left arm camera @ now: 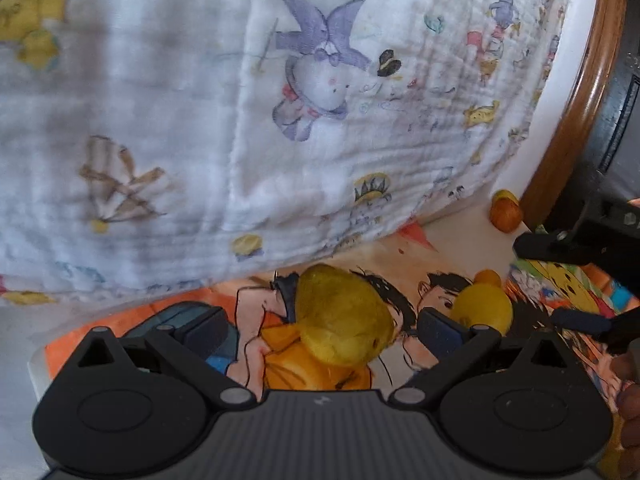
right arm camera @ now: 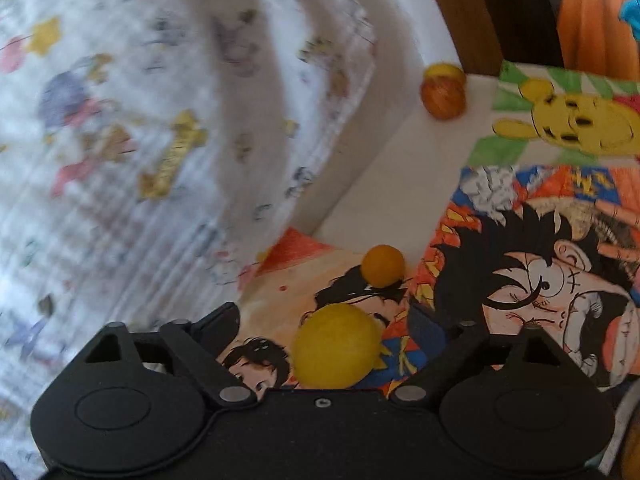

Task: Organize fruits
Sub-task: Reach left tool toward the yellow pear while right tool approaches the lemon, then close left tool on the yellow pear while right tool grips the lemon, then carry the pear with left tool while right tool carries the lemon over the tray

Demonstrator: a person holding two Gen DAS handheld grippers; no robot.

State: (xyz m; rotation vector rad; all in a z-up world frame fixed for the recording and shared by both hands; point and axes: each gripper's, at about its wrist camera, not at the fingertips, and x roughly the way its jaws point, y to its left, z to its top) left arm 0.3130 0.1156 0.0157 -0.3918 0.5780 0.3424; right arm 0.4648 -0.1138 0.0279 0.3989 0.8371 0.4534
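Nothing looked sorted — both the left gripper (left arm camera: 320,330) and right gripper (right arm camera: 324,328) gaped empty; lemon (right arm camera: 336,346), orange (right arm camera: 383,265) and apple (right arm camera: 443,92) lay scattered.

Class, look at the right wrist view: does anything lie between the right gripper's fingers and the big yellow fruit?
Nothing visible does. The yellow fruit sits on the cartoon drawings between the open fingers of the right gripper, with no pad touching it. The small orange fruit lies beyond it.

Lemon (right arm camera: 336,346) before orange (right arm camera: 383,265); apple (right arm camera: 443,92) far behind, on drawings (right arm camera: 540,240)
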